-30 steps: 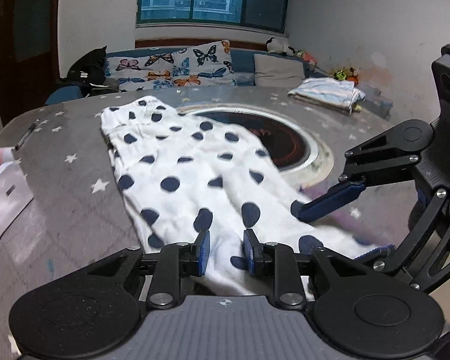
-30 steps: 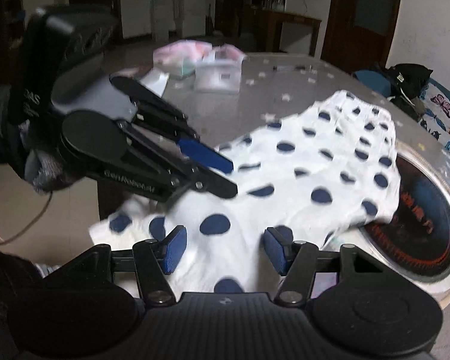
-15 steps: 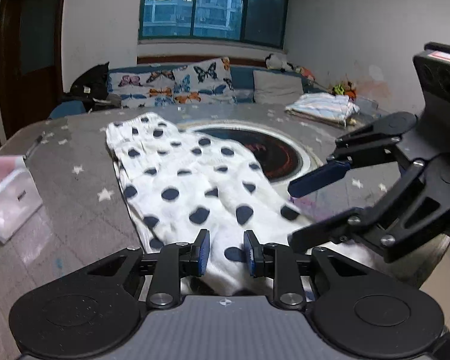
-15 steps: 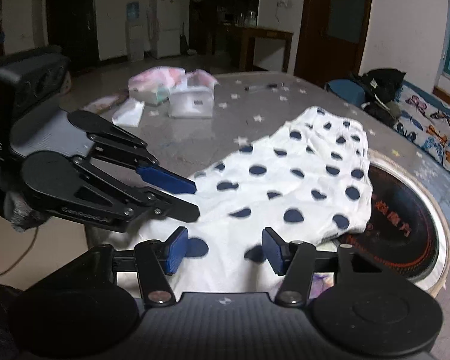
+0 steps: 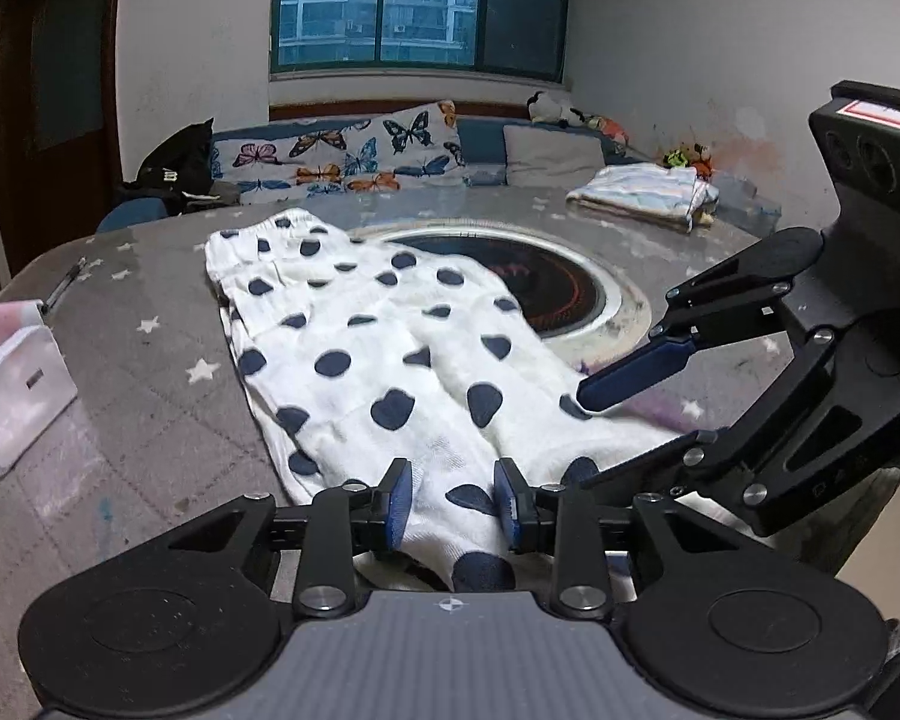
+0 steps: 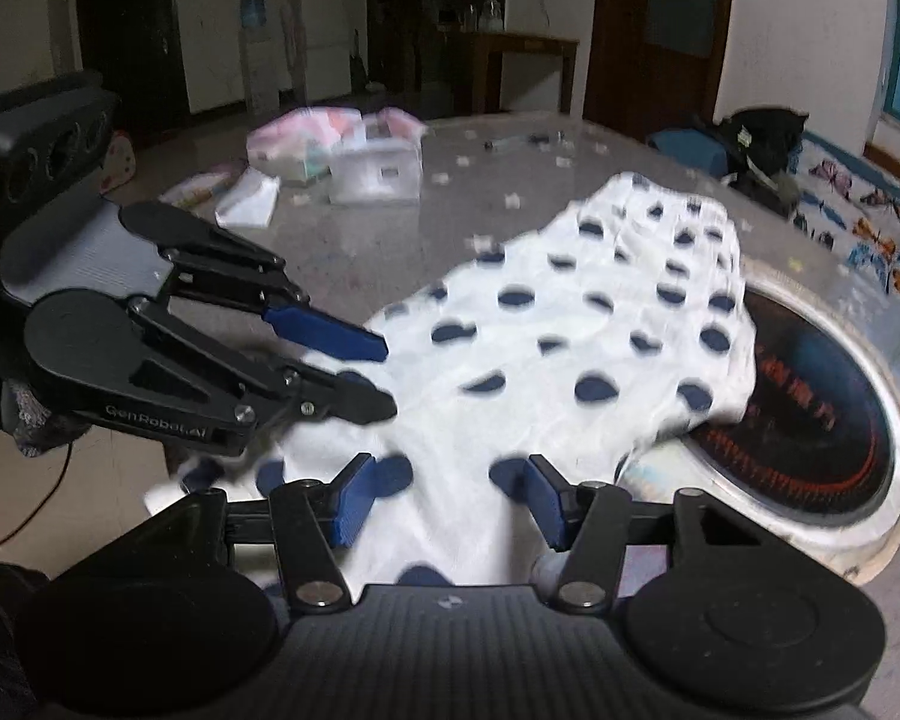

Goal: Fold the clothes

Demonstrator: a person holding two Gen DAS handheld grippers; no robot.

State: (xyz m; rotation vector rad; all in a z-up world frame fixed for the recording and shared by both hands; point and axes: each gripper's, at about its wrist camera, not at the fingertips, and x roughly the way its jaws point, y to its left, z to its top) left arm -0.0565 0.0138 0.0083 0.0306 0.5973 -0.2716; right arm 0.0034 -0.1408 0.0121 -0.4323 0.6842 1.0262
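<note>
White trousers with dark blue polka dots [image 5: 366,354] lie stretched across the grey star-patterned table [image 5: 120,360], waistband far, leg ends near me; they also show in the right wrist view [image 6: 570,360]. My left gripper [image 5: 453,501] is open, its blue pads astride the near leg end. My right gripper [image 6: 444,501] is open wide, with the other leg end lying between its fingers. Each gripper shows in the other's view, the right one [image 5: 636,414] open at the cloth's right edge and the left one [image 6: 360,372] open at its left edge.
A round dark hotplate [image 5: 546,288] with a pale rim is set in the table, partly under the trousers. A folded pile of clothes [image 5: 642,192] lies at the far right. White tissue packs [image 5: 12,384] sit at the left. A sofa with butterfly cushions [image 5: 342,156] stands behind.
Both grippers rose off the cloth and then came down and forward again onto the near leg ends. The trousers lie in about the same place.
</note>
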